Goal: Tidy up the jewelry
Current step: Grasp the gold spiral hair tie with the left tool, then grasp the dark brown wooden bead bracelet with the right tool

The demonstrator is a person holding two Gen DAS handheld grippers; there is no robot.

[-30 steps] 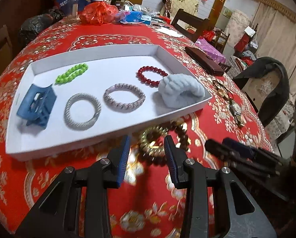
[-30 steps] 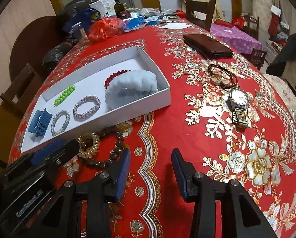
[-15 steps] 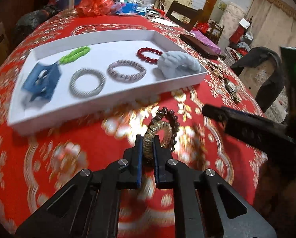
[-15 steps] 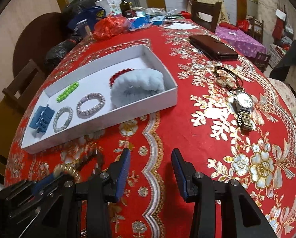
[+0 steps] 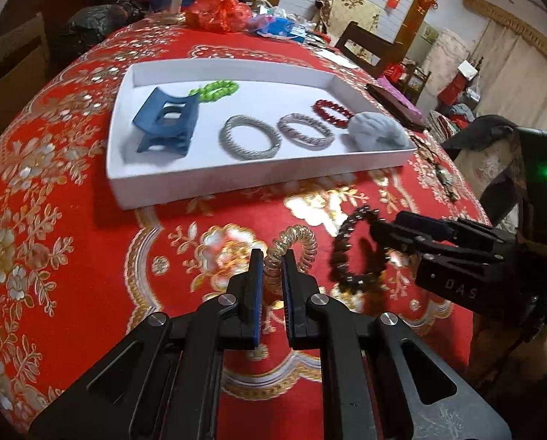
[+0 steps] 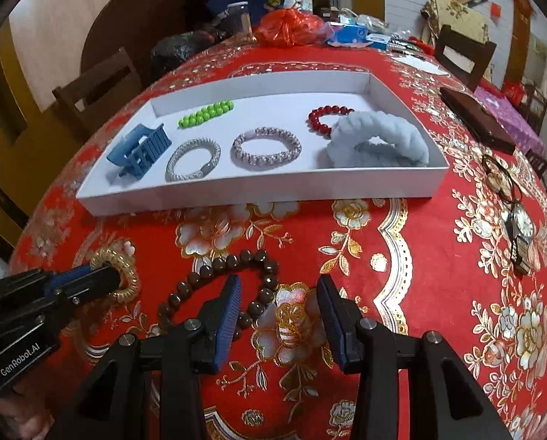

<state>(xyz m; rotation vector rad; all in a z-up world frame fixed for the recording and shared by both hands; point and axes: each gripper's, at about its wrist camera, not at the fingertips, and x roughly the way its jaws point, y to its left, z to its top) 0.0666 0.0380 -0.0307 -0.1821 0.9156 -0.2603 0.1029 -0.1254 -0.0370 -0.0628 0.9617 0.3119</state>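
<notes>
My left gripper is shut on a gold spiral hair tie and holds it just above the red tablecloth, in front of the white tray. The tie also shows in the right wrist view. My right gripper is open over a dark brown bead bracelet, whose right side lies between the fingers. The tray holds a blue claw clip, green beads, two braided bracelets, a red bead bracelet and a pale blue scrunchie.
A wristwatch and black cord pendants lie on the cloth at the right. A dark wallet lies behind them. Bags, a bottle and packets crowd the far edge of the table. Wooden chairs stand around it.
My left gripper closed on the gold hair tie and raised it off the cloth. My right gripper moved forward over the brown bead bracelet and stayed open.
</notes>
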